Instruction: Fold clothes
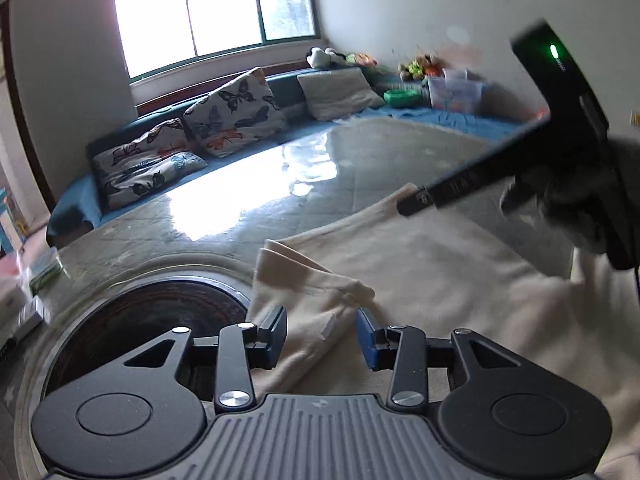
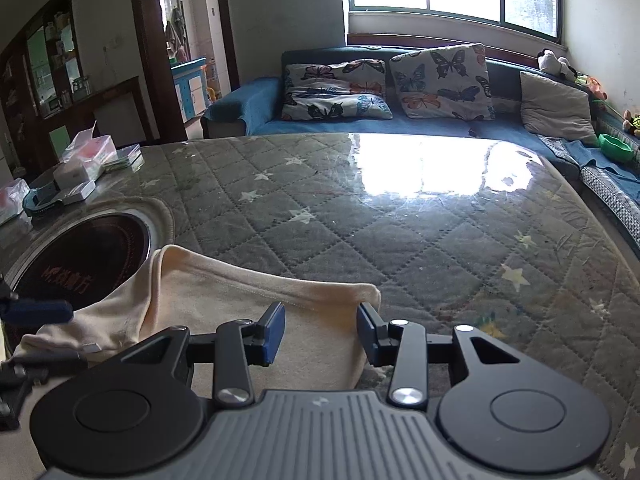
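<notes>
A cream garment (image 1: 420, 264) lies spread on the quilted table, partly folded, with a folded corner (image 1: 316, 280) near its left edge. My left gripper (image 1: 322, 338) is open, its jaws on either side of that corner just above the cloth. My right gripper (image 2: 320, 334) is open over the garment's far right corner (image 2: 360, 292). The garment also shows in the right wrist view (image 2: 224, 292). The right gripper's black body (image 1: 560, 120) crosses the left wrist view at upper right. A blue left fingertip (image 2: 36, 312) shows at the right wrist view's left edge.
A round dark cooktop (image 2: 80, 256) is set into the table (image 2: 400, 220) at the garment's left; it also shows in the left wrist view (image 1: 152, 312). Boxes and packets (image 2: 84, 160) sit at the table's far left. A blue sofa with butterfly cushions (image 2: 440, 80) stands behind.
</notes>
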